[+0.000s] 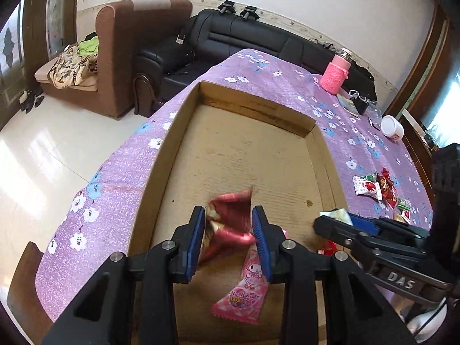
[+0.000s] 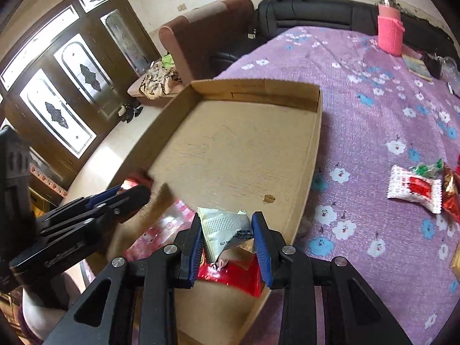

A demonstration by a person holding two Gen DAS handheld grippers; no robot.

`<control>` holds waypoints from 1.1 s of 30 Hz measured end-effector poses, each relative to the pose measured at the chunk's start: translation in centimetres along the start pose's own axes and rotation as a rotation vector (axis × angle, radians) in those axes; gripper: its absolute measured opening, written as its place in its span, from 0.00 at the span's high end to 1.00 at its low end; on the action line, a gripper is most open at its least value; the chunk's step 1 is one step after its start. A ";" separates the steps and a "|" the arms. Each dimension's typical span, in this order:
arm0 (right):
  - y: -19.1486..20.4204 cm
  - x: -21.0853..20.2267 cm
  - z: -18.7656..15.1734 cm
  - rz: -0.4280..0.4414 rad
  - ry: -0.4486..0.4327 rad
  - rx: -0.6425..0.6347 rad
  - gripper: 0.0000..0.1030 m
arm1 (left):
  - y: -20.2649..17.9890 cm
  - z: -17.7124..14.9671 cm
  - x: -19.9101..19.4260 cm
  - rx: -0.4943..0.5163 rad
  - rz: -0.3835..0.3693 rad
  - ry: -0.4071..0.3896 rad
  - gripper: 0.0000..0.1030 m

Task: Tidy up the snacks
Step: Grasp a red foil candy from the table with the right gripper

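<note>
Box: a shallow cardboard tray (image 1: 178, 132) sits on the purple flowered counter (image 1: 120, 172), near its left edge; most of its floor is bare.
Left claw: the left claw (image 1: 228, 224) hangs over the near end of the tray, its blue pads pressed against a crumpled dark red snack packet (image 1: 230, 215). The packet is blurred, so I can't read its print.
Pink packet: a pink cartoon-print packet (image 1: 247, 290) lies flat on the tray floor just under the left claw.
Right claw: the right claw (image 2: 227, 230) is over the tray's near right corner, closed onto a pale silver-and-cream sachet (image 2: 224, 227). A red packet (image 2: 233, 273) lies in the tray just beneath it.
Loose snacks: a white-and-red packet (image 2: 414, 189), with green and red wrapped sweets beside it, lies on the counter well to the right of the tray, not yet collected.
Step in hand: judged as dropping both held packets into the tray.
Doing it well: lower each claw close to the floor before opening, and move toward the bare far half so packets don't pile up. Keep the two claws apart, since they are working near each other.
Far right: a pink knitted bottle cover (image 2: 389, 28) and a white cup (image 1: 392, 128) stand out of the way.
</note>
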State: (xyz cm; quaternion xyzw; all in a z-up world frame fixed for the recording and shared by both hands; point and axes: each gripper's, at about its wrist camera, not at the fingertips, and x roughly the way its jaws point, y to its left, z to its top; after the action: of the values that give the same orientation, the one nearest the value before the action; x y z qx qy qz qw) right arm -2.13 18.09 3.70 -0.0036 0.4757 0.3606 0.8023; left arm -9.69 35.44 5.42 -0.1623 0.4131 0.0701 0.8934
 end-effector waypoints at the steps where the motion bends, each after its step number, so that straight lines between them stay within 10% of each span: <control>1: 0.0 0.0 0.0 0.008 -0.007 0.002 0.61 | 0.1 0.1 0.0 -0.003 -0.001 0.000 0.67; 10: -4.9 -7.5 0.9 -0.013 -0.160 0.067 0.48 | -1.8 0.2 -3.2 -0.004 -0.068 -0.065 0.32; 21: -21.8 -11.3 2.2 -0.387 -0.173 0.281 0.48 | -11.0 -1.2 -4.5 0.131 -0.260 -0.071 0.23; 33: -21.5 -7.2 1.2 -0.266 0.001 0.197 0.62 | -16.4 -0.9 -1.1 0.220 -0.241 0.009 0.23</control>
State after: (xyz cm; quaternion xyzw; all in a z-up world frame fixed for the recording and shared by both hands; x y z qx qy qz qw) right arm 9.24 -1.49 2.62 0.0120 0.5045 0.2026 0.8392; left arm -6.77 19.79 9.49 -0.1121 0.3996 -0.0841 0.9059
